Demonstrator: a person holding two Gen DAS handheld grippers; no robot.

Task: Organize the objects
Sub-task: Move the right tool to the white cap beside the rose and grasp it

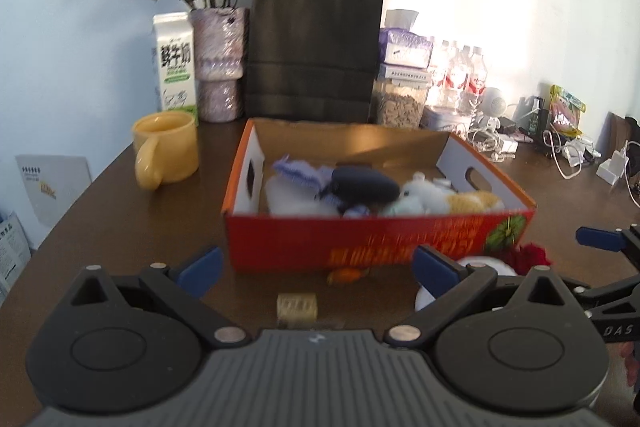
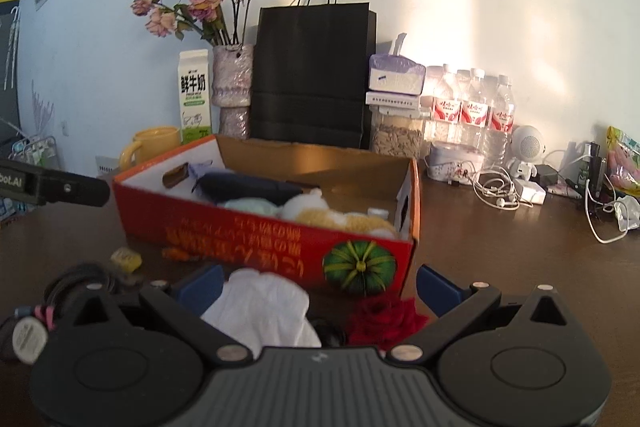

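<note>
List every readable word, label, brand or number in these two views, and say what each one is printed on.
"鲜牛奶": milk carton, large dark characters.
"boLAI", cut off at the frame edge: left gripper's body, seen in the right wrist view.
"DAS": right gripper's arm, seen in the left wrist view.
Red box: yellow characters, upside down and blurred, unreadable.
Water bottles: red labels too small to read.
Small green text on the carton: unreadable.

I count one red box (image 2: 280,247), one yellow mug (image 1: 166,151), one milk carton (image 1: 175,63), one black bag (image 2: 314,75) and three water bottles (image 2: 472,111).
</note>
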